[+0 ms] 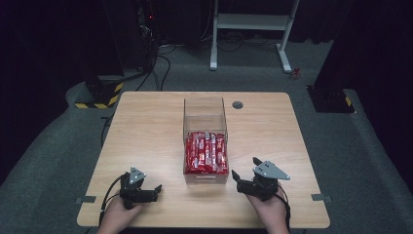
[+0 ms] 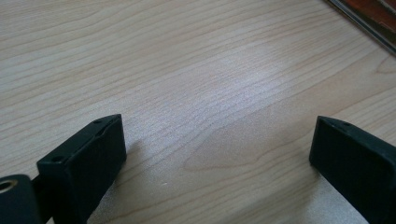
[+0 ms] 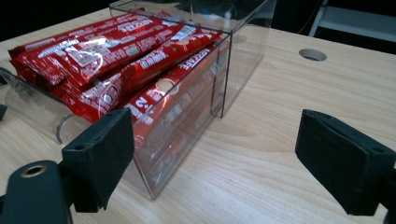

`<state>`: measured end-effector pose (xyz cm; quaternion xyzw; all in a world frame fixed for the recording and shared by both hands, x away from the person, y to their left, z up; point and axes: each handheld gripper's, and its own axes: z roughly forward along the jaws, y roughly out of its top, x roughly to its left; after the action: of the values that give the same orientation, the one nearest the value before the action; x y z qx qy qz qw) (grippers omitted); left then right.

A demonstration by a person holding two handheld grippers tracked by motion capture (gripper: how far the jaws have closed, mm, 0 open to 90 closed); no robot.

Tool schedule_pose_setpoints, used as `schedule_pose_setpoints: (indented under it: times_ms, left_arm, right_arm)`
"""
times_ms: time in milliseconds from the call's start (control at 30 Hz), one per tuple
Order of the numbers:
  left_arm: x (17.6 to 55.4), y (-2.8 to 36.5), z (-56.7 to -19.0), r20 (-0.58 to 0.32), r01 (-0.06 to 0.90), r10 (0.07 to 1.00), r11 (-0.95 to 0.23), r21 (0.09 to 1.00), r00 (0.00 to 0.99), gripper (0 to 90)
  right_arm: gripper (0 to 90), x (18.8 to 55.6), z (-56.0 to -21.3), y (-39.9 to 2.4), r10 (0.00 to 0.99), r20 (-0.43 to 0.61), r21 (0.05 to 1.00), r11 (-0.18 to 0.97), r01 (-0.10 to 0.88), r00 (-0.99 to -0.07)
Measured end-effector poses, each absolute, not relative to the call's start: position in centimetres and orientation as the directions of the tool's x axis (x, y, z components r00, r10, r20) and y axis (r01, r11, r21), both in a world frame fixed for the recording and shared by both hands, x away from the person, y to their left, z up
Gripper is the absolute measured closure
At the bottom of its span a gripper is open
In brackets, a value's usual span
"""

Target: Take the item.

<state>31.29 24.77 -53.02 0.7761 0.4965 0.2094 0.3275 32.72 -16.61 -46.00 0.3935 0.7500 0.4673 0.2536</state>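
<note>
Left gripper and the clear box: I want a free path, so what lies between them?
Bare wooden table between the left gripper and the clear box, seen in the high view.

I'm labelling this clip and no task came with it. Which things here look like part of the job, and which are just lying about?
Likely part of the job:
- clear plastic box
- red snack packets in its near half
- left claw, open
- right claw, open

Just there:
- wooden table
- cable hole in the tabletop
- white frame on the floor behind
</note>
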Motion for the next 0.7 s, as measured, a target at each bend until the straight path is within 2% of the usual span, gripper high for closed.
schedule_pose_setpoints:
  times_ms: [700]
  left_arm:
    - [31.3, 24.8, -53.0, -0.002, 0.634, 0.908, -0.291, 0.717, 0.419, 4.0]
  right_arm:
    - [14.2, 32.9, -44.4, -14.3, 0.804, -0.032, 0.898, 0.284, 0.336, -0.594]
